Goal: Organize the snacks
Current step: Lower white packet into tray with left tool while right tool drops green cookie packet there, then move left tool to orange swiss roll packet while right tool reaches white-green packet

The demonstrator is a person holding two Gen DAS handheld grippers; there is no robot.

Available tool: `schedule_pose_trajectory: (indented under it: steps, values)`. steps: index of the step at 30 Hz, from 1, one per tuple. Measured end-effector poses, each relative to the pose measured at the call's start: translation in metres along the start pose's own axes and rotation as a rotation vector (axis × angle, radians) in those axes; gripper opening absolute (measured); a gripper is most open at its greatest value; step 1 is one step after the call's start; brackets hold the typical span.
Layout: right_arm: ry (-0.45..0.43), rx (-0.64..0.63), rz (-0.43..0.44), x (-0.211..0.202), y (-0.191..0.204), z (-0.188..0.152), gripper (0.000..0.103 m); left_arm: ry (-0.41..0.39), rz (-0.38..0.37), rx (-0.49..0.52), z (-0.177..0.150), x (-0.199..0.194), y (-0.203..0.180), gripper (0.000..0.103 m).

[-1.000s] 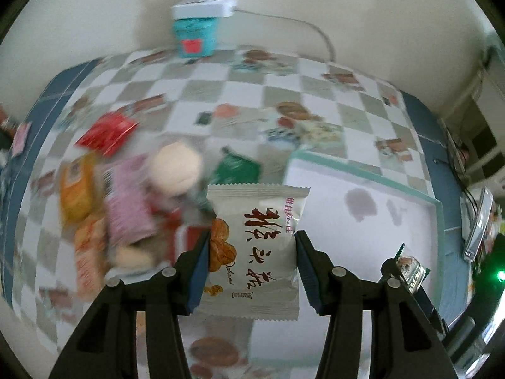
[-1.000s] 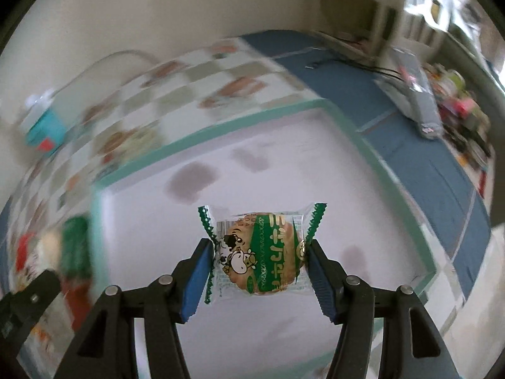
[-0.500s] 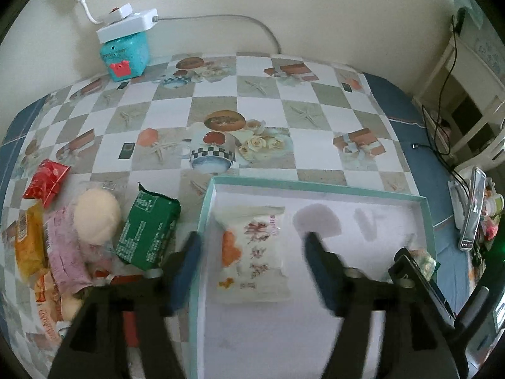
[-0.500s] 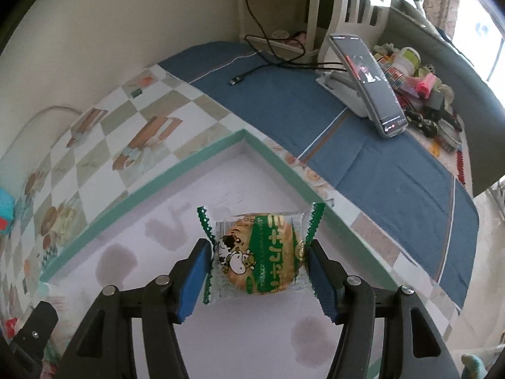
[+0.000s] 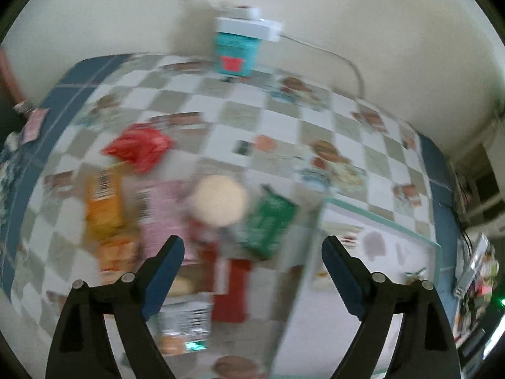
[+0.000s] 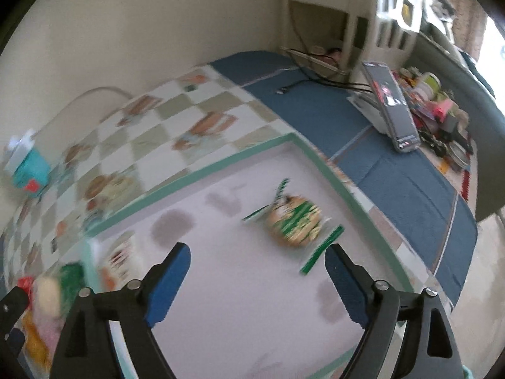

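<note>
Snacks [image 5: 202,221] lie heaped on the checkered tabletop [image 5: 284,132] under the left claw [image 5: 252,265], spread wide and empty. Right claw [image 6: 257,279] gapes empty above the tray [image 6: 202,173], a green-striped cookie packet [image 6: 295,222] lying inside.

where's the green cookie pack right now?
In the right wrist view, the green cookie pack lies inside the tray near its right rim, just ahead of the open right claw, not held.
</note>
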State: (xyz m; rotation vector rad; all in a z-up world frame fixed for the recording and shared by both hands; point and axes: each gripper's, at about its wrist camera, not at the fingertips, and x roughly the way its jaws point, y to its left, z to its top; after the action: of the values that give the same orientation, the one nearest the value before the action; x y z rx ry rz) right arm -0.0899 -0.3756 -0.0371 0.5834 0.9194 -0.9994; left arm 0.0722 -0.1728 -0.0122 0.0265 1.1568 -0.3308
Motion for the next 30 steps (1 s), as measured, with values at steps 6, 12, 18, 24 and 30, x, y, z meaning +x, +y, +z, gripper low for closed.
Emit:
schedule_pose_trajectory:
  steps: [6, 12, 18, 24, 30]
  values:
    - [-0.049, -0.089, 0.078, -0.029, 0.028, -0.02, 0.102, -0.031, 0.089, -0.127, -0.001, -0.02, 0.067, 0.091]
    - [-0.054, -0.147, 0.163, -0.048, 0.054, -0.041, 0.103, -0.055, 0.153, -0.232, -0.008, -0.033, 0.122, 0.099]
    - [-0.085, -0.198, 0.225, -0.07, 0.076, -0.057, 0.103, -0.047, 0.183, -0.321, -0.013, -0.038, 0.162, 0.099]
    - [-0.09, -0.243, 0.31, -0.091, 0.096, -0.07, 0.103, -0.027, 0.214, -0.375, -0.02, -0.042, 0.188, 0.099]
    - [-0.034, -0.308, 0.38, -0.099, 0.12, -0.093, 0.103, -0.007, 0.222, -0.379, -0.026, -0.041, 0.199, 0.099]
